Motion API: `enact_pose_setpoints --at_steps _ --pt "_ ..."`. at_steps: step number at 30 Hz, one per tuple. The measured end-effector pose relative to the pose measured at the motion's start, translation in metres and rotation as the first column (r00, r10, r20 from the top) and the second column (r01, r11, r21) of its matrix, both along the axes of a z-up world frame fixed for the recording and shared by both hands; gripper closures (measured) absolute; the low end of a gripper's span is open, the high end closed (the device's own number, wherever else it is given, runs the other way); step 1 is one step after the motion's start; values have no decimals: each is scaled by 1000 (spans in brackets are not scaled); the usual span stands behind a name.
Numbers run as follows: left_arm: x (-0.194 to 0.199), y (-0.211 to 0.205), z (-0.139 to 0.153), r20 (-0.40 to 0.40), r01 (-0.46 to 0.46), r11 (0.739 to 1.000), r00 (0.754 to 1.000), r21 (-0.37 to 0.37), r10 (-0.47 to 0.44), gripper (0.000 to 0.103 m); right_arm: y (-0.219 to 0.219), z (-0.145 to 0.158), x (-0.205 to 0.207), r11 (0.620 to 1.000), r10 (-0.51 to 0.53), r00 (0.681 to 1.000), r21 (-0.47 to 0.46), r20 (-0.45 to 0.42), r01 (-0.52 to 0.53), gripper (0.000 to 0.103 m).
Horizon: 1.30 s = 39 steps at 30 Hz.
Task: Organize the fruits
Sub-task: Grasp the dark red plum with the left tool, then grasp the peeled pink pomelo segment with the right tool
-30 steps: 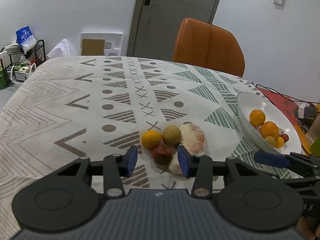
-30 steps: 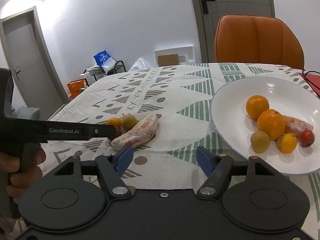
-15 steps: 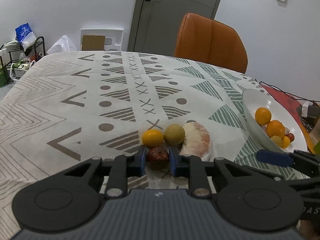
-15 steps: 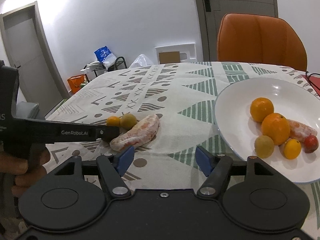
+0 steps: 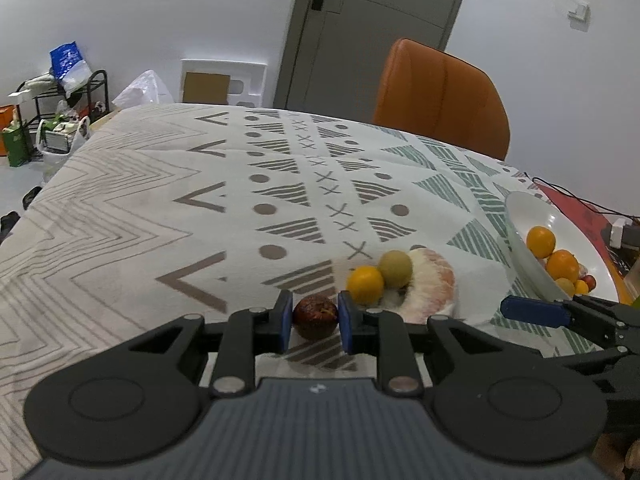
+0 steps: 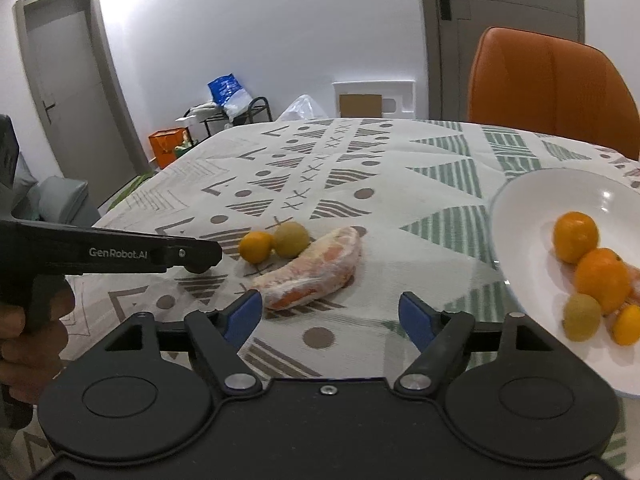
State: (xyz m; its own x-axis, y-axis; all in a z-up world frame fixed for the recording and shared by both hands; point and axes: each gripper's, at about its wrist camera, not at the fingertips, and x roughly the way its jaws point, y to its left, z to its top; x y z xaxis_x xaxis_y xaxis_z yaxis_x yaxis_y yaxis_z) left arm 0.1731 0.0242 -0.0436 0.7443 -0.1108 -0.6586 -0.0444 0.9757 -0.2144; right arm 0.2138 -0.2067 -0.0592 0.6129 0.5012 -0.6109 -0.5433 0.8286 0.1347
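My left gripper (image 5: 315,316) is shut on a dark red, wrinkled round fruit (image 5: 315,317), held between its blue pads just left of the pile. On the patterned cloth lie a small orange (image 5: 365,285), a yellow-green round fruit (image 5: 395,269) and a wrapped peeled citrus segment (image 5: 434,284). The right wrist view shows the same orange (image 6: 256,246), green fruit (image 6: 292,239) and wrapped segment (image 6: 316,276). My right gripper (image 6: 330,314) is open and holds nothing, close in front of the segment. A white plate (image 6: 520,208) at the right holds several fruits.
An orange chair (image 5: 440,96) stands at the table's far side before a grey door (image 5: 372,24). Cables and a red mat (image 5: 576,212) lie beyond the plate (image 5: 520,216). A rack with bags (image 5: 68,92) stands far left. A hand (image 6: 28,332) grips the left tool.
The left gripper closed on the dark red fruit and drew it left, away from the pile. The right gripper stayed open and shifted slightly toward the wrapped segment.
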Motion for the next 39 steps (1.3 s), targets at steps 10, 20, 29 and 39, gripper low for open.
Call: enact_pose_setpoints --at_steps 10,20,29,39 --pt "-16 22 0 17 -57 998 998 -21 58 81 22 -7 6 999 24 1000 -49 5 -23 13" --pt "-24 38 -5 16 -90 995 996 -39 90 80 40 -10 12 994 29 999 -104 41 -25 12" --pt "-28 48 -6 23 -97 993 995 -64 99 81 51 -12 17 989 50 996 -145 70 -39 13" --pt "-33 54 -1 34 -110 992 993 -70 112 81 51 -6 17 990 35 995 -140 92 -22 63"
